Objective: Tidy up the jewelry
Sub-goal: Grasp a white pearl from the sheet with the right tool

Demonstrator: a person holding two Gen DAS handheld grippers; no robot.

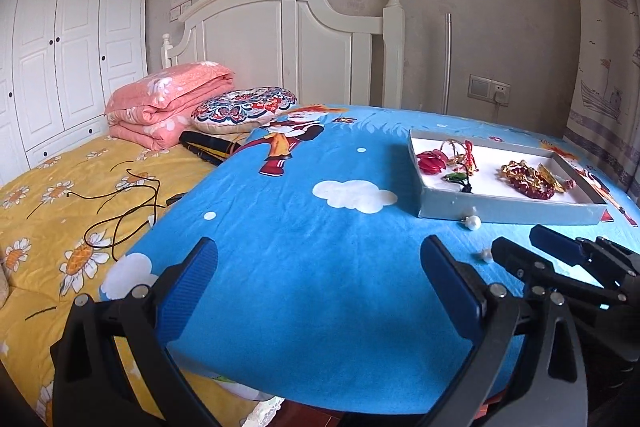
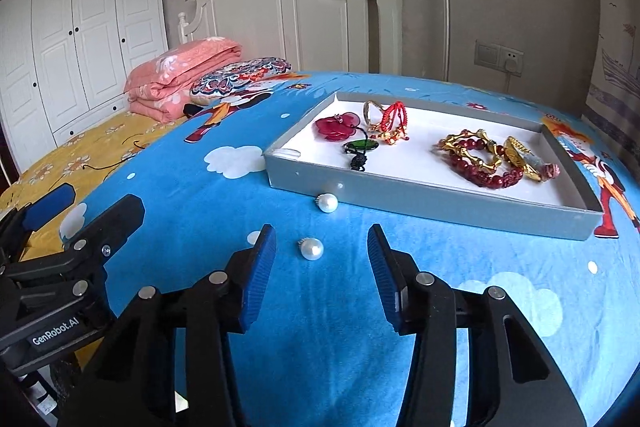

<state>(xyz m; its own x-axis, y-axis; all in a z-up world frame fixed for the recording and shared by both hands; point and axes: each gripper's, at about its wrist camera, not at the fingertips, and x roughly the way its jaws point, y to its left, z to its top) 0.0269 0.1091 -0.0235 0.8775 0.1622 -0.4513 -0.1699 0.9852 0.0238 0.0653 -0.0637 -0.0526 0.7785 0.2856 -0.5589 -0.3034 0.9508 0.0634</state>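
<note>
**Hovering tongs, two loose pearls outside the tray**

Hovering low over the blue fleece blanket (image 2: 320,327), the right gripper (image 2: 322,247) has its ribbed blue pads spread wide and holds nothing. A round white pearl earring (image 2: 311,249) with a small metal cap lies on the blanket between the fingertips, nearer the left pad, touching neither. A second pearl earring (image 2: 328,203) rests just beside the near wall of the shallow grey cardboard tray (image 2: 440,207), outside it.

The left gripper (image 1: 320,259) is also spread wide and empty, poised above bare blanket to the left of the tray.

Tray contents, on a white floor:
- Translucent red petal-shaped piece (image 2: 336,127), far left
- Glossy green oval pendant (image 2: 362,147) on black knotted cord
- Red braided cord bracelet (image 2: 394,119) with gold charms, leaning on a gold ring shape
- Dark red bead bracelet (image 2: 486,177), tangled with a knobbly gold bangle (image 2: 472,147)

Beyond the blanket: a yellow daisy quilt (image 1: 60,195), a folded pink quilt (image 1: 168,103) and a round patterned cushion (image 1: 244,105)
</note>
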